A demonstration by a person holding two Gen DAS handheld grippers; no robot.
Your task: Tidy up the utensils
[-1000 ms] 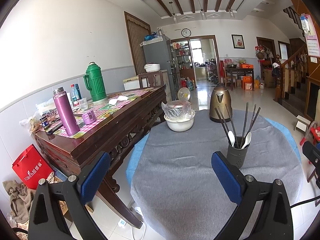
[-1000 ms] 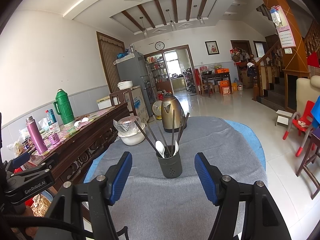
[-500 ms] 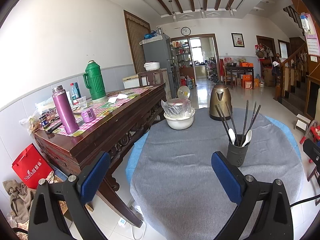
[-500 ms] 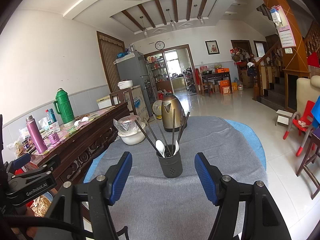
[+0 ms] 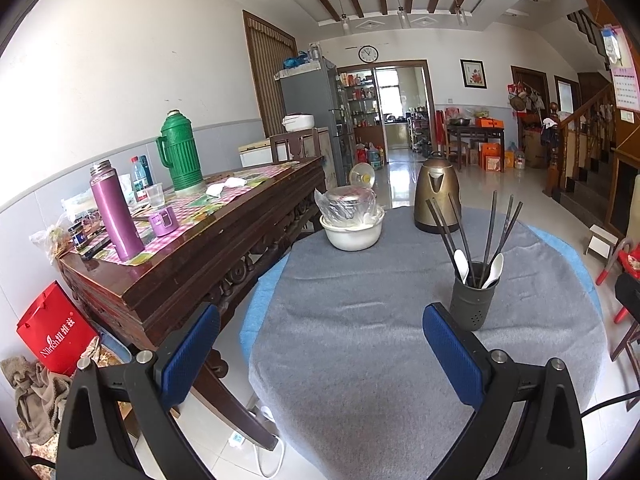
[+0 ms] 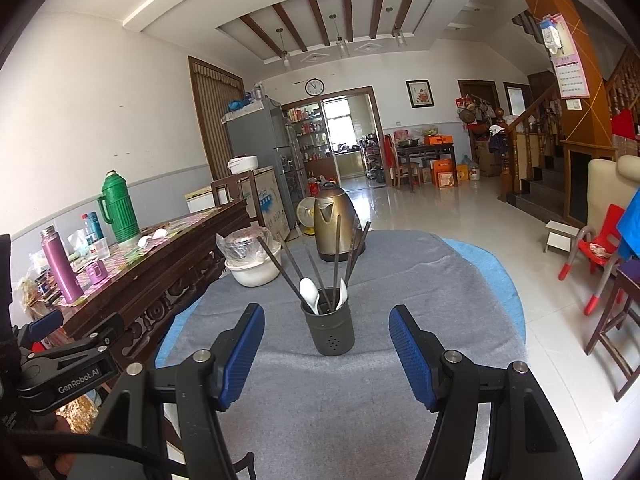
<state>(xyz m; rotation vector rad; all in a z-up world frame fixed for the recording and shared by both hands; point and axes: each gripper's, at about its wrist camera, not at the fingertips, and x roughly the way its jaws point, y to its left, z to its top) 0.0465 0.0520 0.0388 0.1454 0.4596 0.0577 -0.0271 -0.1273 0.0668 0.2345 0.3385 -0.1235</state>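
One big round table [image 6: 400,380] with a gray cloth carries everything here. Near its far edge stands a gold kettle [image 6: 334,226], and beside that, toward the far left edge, sits a white bowl [image 6: 254,270] with a lid wrapped in plastic. Close to the middle of the table stands the dark holder [image 6: 330,326], upright. In it stick several dark chopsticks [image 6: 338,252], fanned out and leaning, and two white spoons [image 6: 310,294] with their bowls up. So the utensils are all inside the holder, and the job looks nearly done or maybe just starting; I cannot tell which. The right gripper [image 6: 326,354] hangs just in front of the holder with its jaws wide apart and nothing in them. The left gripper [image 5: 320,354] is off to the left of the holder, jaws wide apart too, and empty. To do the next step well, pick one chopstick or spoon, come at it slowly from above, and pinch it near the top. Do not bump the holder, because it is tall and could tip. The leaning sticks cross each other, so lift straight up along the lean.
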